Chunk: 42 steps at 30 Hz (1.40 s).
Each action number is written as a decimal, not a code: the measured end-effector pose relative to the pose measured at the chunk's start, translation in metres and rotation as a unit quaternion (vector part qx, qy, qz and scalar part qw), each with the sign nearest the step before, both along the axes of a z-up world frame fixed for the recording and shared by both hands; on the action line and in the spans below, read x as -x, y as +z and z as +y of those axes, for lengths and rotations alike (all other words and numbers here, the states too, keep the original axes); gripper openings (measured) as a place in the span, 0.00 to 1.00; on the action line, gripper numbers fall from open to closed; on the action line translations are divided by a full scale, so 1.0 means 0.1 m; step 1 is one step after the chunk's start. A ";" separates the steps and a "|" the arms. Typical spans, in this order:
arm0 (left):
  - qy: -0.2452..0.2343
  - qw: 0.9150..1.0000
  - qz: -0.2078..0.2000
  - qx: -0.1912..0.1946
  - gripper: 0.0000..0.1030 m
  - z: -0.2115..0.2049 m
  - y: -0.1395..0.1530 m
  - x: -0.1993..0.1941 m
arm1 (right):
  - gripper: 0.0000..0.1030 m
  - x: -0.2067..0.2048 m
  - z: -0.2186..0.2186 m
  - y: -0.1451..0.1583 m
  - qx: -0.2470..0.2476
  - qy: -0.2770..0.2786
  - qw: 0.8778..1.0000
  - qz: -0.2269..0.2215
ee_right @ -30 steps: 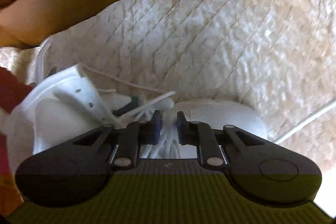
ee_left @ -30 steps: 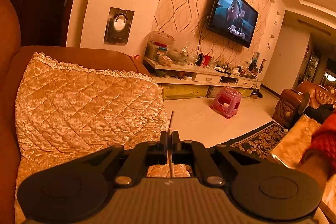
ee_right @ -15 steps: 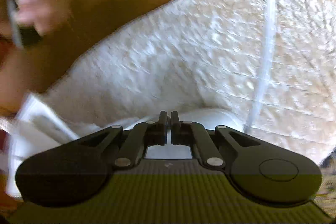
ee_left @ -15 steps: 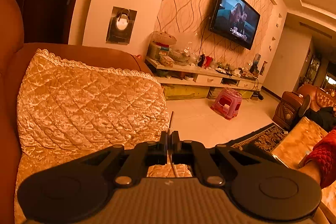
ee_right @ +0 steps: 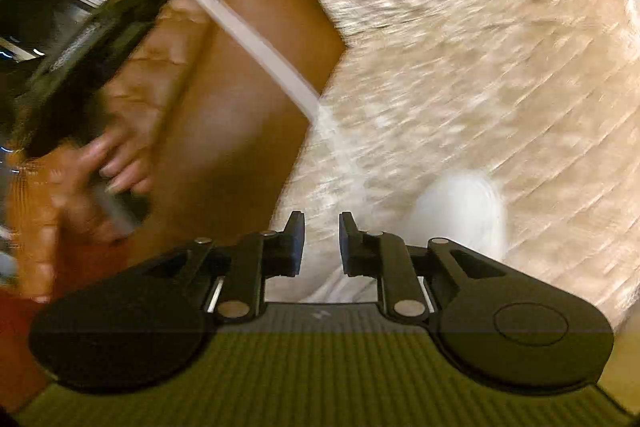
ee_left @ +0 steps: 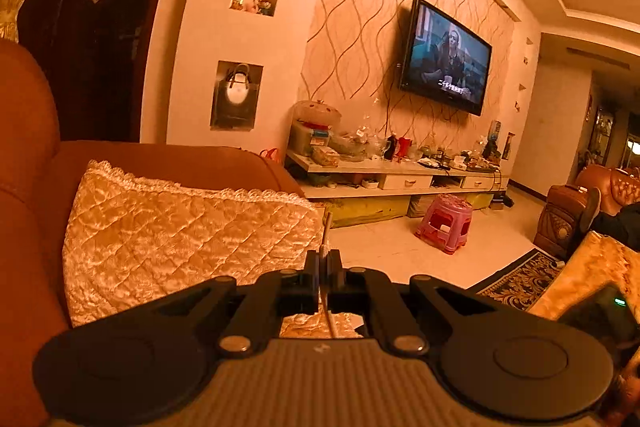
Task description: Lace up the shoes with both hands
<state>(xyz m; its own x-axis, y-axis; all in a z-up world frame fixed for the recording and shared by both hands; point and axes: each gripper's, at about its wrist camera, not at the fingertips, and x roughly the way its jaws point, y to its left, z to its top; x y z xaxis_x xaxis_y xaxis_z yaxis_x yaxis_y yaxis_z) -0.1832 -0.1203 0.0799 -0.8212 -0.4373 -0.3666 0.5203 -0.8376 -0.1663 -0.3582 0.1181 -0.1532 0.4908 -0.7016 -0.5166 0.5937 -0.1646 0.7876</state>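
Swung away from the shoe since half a second ago, and opened: right gripper [ee_right: 319, 241] now with jaws apart and nothing between them, where before they sat nearly together over the white upper. Left gripper [ee_left: 323, 273] lifted a little in the same span, jaws pressed together on the shoelace [ee_left: 326, 227], its tip poking up past the fingers. Seen from the right wrist, same lace [ee_right: 256, 47] stretched taut as a pale band from the left gripper, held high over the brown sofa arm [ee_right: 224, 131], down toward the shoe [ee_right: 460, 215], white and blurred, resting on the quilted cushion [ee_right: 500, 47] just beyond the right fingers. Judged step: pulling one lace end through and drawing out slack. Next, probably: keep the tension, bring the open right gripper back to the eyelets or the other lace end, close on it cleanly without snagging the taut strand.
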 end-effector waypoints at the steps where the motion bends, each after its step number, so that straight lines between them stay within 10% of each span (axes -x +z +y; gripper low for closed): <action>1: -0.002 1.000 0.001 0.002 0.03 0.02 0.02 0.01 | 0.22 -0.05 0.09 0.00 0.017 0.007 1.000 -0.011; 11: -0.014 1.000 0.007 0.024 0.03 0.30 0.23 -0.02 | 0.21 -0.39 -0.03 -0.34 -0.071 -0.044 0.994 0.074; 13: -0.009 1.000 0.006 0.029 0.03 0.33 0.28 -0.07 | 0.05 -0.46 -0.03 -0.40 -0.069 -0.051 0.993 0.076; 20: 0.004 0.999 0.015 0.042 0.03 0.38 0.41 -0.19 | 0.05 -0.29 0.26 0.35 0.049 -0.165 0.979 0.107; 30: 0.017 0.998 0.028 0.061 0.03 0.44 0.60 -0.33 | 0.05 -0.47 0.35 0.86 0.121 -0.175 0.964 0.162; 33: 0.027 0.997 0.035 0.058 0.03 0.42 0.64 -0.40 | 0.18 -0.56 0.17 0.83 0.056 -0.120 0.973 0.190; 35: 0.040 0.997 0.036 0.060 0.03 0.40 0.65 -0.49 | 0.45 -0.64 0.06 0.73 -0.021 -0.092 0.965 0.245; 37: 0.056 0.996 0.034 0.066 0.03 0.37 0.67 -0.62 | 0.45 -0.70 0.06 0.59 -0.077 -0.078 0.958 0.263; 42: 0.101 0.990 0.010 0.096 0.03 0.34 0.78 -0.95 | 0.45 -0.79 0.39 0.58 -0.043 -0.090 0.979 0.175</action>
<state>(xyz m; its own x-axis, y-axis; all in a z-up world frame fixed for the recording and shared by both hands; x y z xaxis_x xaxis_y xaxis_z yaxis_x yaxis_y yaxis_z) -0.0886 -0.0864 0.1583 -0.7164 -0.6530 -0.2456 0.6782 -0.7344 -0.0258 -0.2791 0.1569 -0.0953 0.1442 -0.7069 -0.6925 0.7802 -0.3492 0.5189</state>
